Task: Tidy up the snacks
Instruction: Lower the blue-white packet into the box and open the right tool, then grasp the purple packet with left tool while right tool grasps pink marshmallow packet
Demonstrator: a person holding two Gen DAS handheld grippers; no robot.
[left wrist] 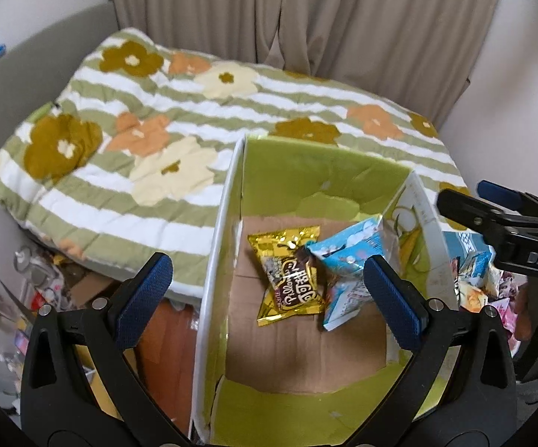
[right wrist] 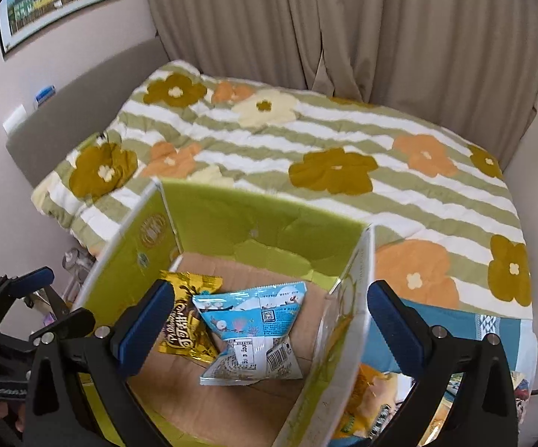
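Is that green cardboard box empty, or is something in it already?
Not empty: the green box holds a gold snack bag and a blue snack bag on its bottom.

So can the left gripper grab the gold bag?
Probably yes. The left gripper is open above the box, and the gold bag lies mostly uncovered, with only the blue bag overlapping one edge.
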